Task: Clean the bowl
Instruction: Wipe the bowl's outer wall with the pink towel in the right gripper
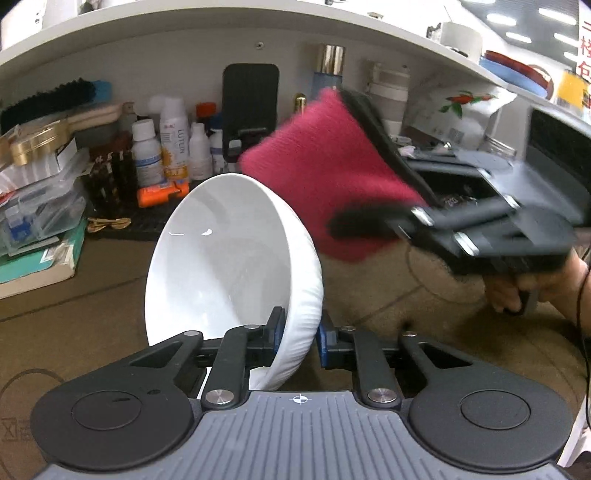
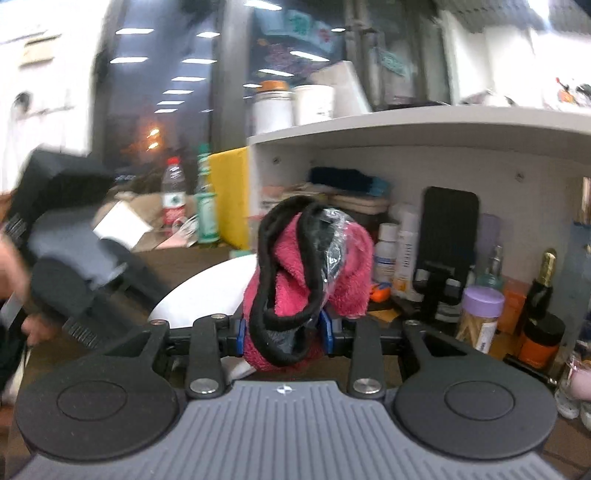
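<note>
Cluttered shelving [image 1: 207, 26] backs a brown table [image 1: 92, 314], and much of it is hard to read: the right wrist view is motion-blurred throughout, and labels on the bottles under the shelf cannot be made out beyond scattered letters.

At far left in the left wrist view, stacked clear plastic boxes [image 1: 40, 206] hold items too indistinct to identify. Beside them stands a row of white bottles [image 1: 173, 144], with an orange object [image 1: 160, 194] lying in front. A black phone on a stand [image 1: 250, 107] sits behind.

The white bowl [image 1: 229, 273] is tipped on its side, opening turned left, glossy inside with light reflections, ribbed on the outer wall. Its lower part is hidden behind the gripper body. The left gripper [image 1: 298, 334] is clamped on the bowl's rim, one pad inside and one outside. In the right wrist view only a pale curve of the bowl [image 2: 207, 291] shows, behind the cloth.

To the right, the red cloth [image 1: 325, 173] with black edging hangs above and just beside the bowl; whether it touches cannot be told. The right gripper [image 2: 282, 330] pinches this cloth, bunched between its fingers, with a scrap of clear plastic [image 2: 334, 236] among the folds. A hand [image 1: 532, 288] grips that tool's handle, partly cut off at the frame edge.

At far right in the right wrist view, a purple-lidded jar [image 2: 480, 317] holds pale sticks.
</note>
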Demonstrator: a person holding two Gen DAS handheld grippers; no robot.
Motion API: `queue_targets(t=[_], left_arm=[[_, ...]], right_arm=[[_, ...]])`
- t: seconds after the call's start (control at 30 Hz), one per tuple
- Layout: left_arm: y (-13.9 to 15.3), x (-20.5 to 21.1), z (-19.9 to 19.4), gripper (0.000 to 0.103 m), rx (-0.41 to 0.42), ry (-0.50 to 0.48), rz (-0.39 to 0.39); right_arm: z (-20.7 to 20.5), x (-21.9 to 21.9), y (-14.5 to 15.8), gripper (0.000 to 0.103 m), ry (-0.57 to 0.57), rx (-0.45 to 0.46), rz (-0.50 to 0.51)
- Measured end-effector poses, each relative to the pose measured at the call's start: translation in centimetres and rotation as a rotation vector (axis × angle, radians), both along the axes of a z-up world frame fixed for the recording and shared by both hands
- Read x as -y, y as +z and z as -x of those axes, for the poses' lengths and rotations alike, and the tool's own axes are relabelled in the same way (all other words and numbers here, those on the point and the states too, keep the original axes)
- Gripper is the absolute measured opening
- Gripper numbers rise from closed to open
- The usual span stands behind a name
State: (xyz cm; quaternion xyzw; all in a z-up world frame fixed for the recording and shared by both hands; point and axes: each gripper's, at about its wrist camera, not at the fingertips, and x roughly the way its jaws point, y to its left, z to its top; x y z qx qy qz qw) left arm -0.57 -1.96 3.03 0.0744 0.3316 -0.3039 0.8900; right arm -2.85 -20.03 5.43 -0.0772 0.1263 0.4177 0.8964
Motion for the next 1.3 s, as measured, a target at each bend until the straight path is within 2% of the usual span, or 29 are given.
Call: queue_targets(t=[0.17,0.23,0.3,0.33,0.4,0.43,0.53,0.57,0.6,0.67,0.77,0.87,0.97,1.07,1.17,1.3], left_arm=[[-0.4,-1.1,-0.5,0.022,-0.004,0.034,-0.022],[-0.6,-1.3,-0.4,0.027,0.014,0.035,-0.046],[-0.8,-1.3,-0.1,0.041,0.055,0.048,-0.111],[-0.9,-1.2,0.0,0.044,0.081,0.054,-0.155],[-1.2,-1.2,0.1,0.062,0.143,0.061,-0.244],[-1.3,-1.2,-0.1,0.065,0.160,0.066,-0.273],[-2.3,-1.3,-1.1,0.059,0.190,0.066,-0.346],[-2.4,-1.2,-1.3,0.049,0.183,0.063,-0.344],[-2.2,-1.2,-1.6,0.029,0.155,0.057,-0.322],[-1.8,-0.6,-1.8,0.019,0.114,0.039,-0.301],[-1.2,0.0,-1.6,0.018,0.090,0.029,-0.303],[-0.7,0.2,-0.3,0.019,0.047,-0.038,-0.239],[-0.4,0.7,1.4,0.019,0.012,-0.099,-0.161],[-0.4,0.8,2.1,0.019,0.002,-0.104,-0.123],[-0.3,-0.3,1.6,0.019,-0.020,-0.077,-0.073],[-0.4,-1.2,0.3,0.020,-0.023,-0.039,-0.074]], right_arm=[[2.1,-0.9,-0.2,0.036,0.164,0.004,0.013],[2.4,-1.4,-0.2,0.036,0.172,0.007,0.015],[2.0,-1.2,-0.2,0.036,0.152,0.001,-0.007],[1.8,-1.0,-0.1,0.036,0.137,-0.002,-0.019],[1.0,-0.2,-0.1,0.036,0.087,-0.023,-0.054],[0.7,0.0,0.0,0.036,0.074,-0.030,-0.063],[-0.1,0.4,-0.1,0.036,0.031,-0.051,-0.085],[-0.3,0.7,-0.1,0.036,0.013,-0.060,-0.093],[-0.6,0.9,-0.2,0.036,-0.002,-0.069,-0.102],[-1.0,1.4,-0.2,0.036,-0.033,-0.069,-0.114],[-1.9,2.2,0.0,0.036,-0.083,-0.072,-0.148],[-2.4,2.4,0.3,0.036,-0.102,-0.060,-0.159],[-2.2,1.6,0.1,0.036,-0.089,-0.045,-0.107],[-0.7,0.6,-0.5,0.037,-0.031,-0.005,-0.039],[1.0,0.5,-0.3,0.037,0.036,0.018,-0.023],[2.3,-0.8,-0.5,0.037,0.137,0.026,0.002]])
